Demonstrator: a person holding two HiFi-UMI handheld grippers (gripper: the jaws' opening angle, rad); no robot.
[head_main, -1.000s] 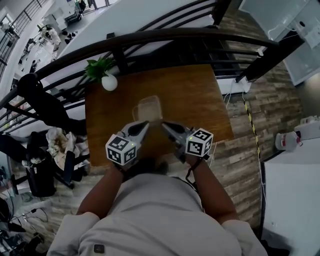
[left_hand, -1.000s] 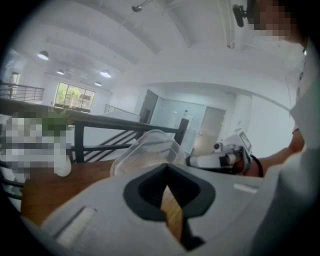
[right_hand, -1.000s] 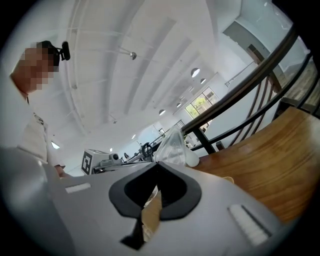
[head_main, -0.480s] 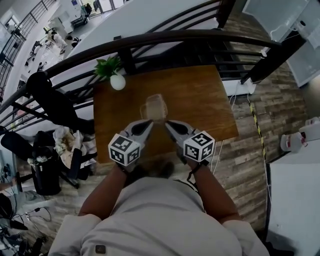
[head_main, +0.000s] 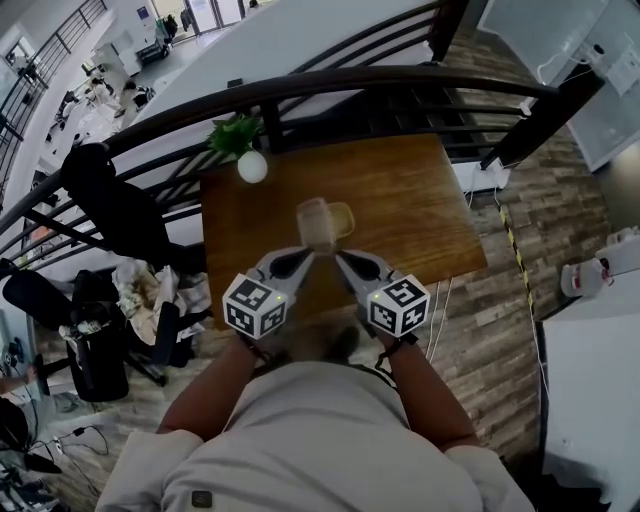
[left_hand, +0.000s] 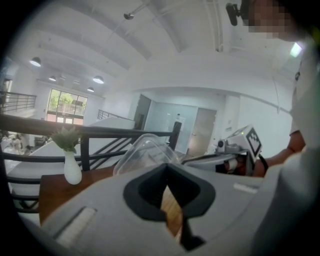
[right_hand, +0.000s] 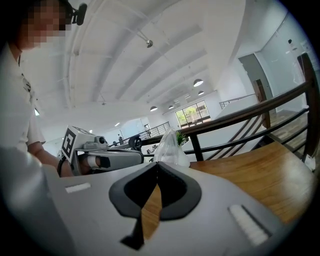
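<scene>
The left gripper (head_main: 300, 258) and right gripper (head_main: 343, 260) each have their jaws pinched on the near rim of the clear plastic container (head_main: 318, 225), above the tabletop (head_main: 410, 200). The thin plastic could buckle or slip free.

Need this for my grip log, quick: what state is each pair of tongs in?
Left tongs: shut on the clear container.
Right tongs: shut on the clear container too.

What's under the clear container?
Wooden table, visible through the container. A pale round shape at its right edge is partly covered; can't tell what. Left claw and right claw pinch its near rim.
</scene>
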